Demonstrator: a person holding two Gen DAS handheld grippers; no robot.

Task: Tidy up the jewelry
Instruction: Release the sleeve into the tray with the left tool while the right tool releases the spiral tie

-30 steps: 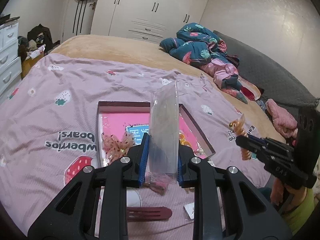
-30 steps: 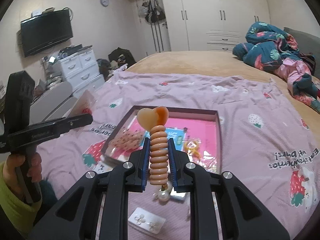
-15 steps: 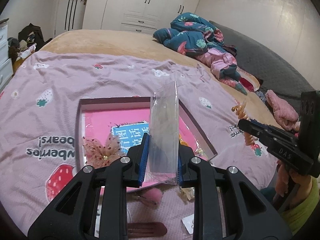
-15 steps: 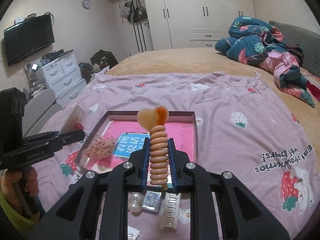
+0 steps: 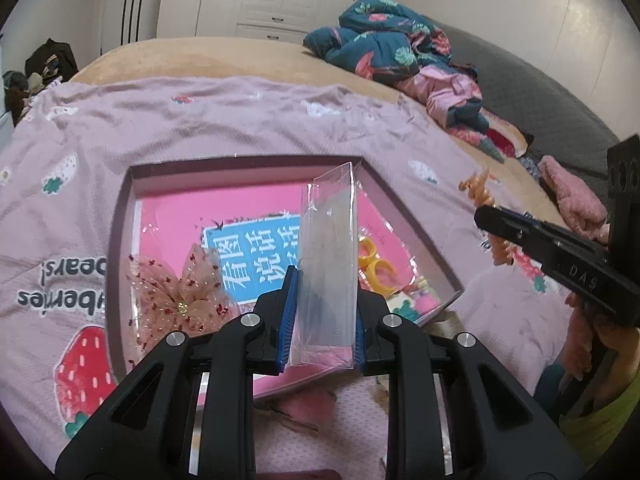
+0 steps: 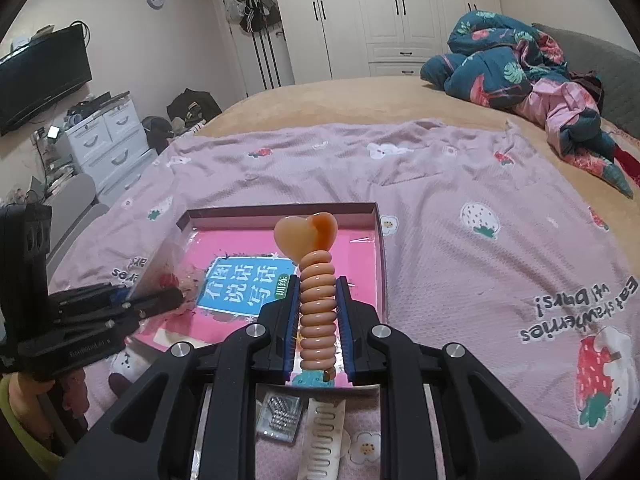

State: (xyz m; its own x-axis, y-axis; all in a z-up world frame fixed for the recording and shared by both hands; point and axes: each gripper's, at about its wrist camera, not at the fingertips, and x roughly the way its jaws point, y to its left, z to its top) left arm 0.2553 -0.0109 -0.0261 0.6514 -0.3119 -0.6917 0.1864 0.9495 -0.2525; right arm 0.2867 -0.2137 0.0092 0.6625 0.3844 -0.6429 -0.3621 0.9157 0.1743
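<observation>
Gripping a clear plastic bag (image 5: 330, 264) upright between its blue pads, the left gripper (image 5: 323, 320) is seen held over the near edge of a shallow box (image 5: 120, 248). The bag rises from the jaws and is tilted slightly toward the right. The box is lined in pink and rests on a pink bedspread (image 5: 240, 120) printed with strawberries. A blue card with white lettering (image 5: 256, 256) lies flat in the middle of the box. A sheer gauze bow with red flecks (image 5: 176, 284) is seen in the box's left part, and yellow rings in a clear wrapper (image 5: 376, 264) lie in its right part, partly hidden behind the bag.

The right gripper (image 6: 319, 320) is closed on a peach spiral hair tie (image 6: 318, 304), which stands upright between the pads. A heart-shaped charm (image 6: 306, 234) tops the coil, above the fingertips. This gripper is likewise held over the near edge of the box (image 6: 382, 256), on its right side. Below it, on the bedspread (image 6: 480, 200), a small packet of silver beads (image 6: 280, 414) and a white hair comb (image 6: 322, 440) lie side by side, just outside the box. Each gripper is visible at the edge of the other's view, held in a hand (image 6: 24, 396).
</observation>
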